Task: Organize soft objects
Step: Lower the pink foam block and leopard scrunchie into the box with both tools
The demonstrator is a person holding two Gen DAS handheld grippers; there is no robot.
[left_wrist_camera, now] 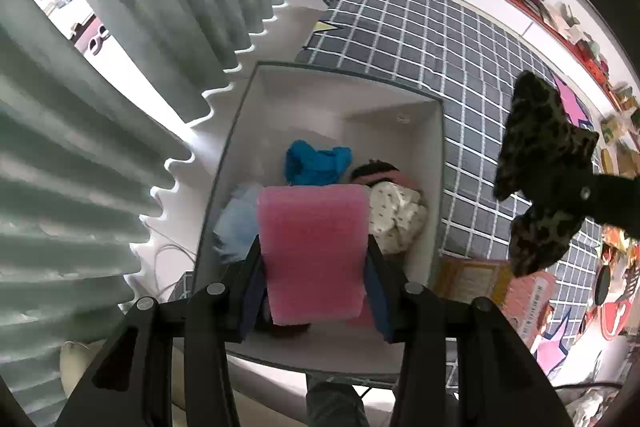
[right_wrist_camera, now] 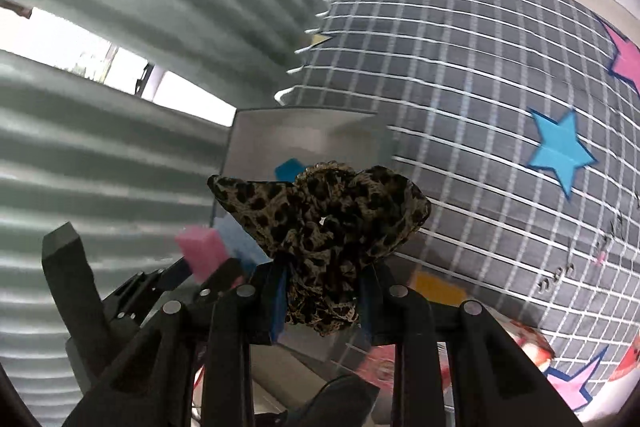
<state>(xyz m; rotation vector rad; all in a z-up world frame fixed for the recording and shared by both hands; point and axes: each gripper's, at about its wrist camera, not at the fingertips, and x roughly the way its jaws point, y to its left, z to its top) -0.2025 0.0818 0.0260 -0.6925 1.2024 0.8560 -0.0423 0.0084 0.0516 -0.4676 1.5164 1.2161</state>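
both tools grip: left tool (left_wrist_camera: 314, 259) pink sponge (left_wrist_camera: 314, 247) (over bin (left_wrist_camera: 240, 131)), right tool (right_wrist_camera: 322, 291) leopard scrunchie (right_wrist_camera: 324, 223).

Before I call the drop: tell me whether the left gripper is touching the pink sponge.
Touching. The left wrist view shows the left gripper with both fingers pressed against the sides of the pink sponge, holding it above the white bin.
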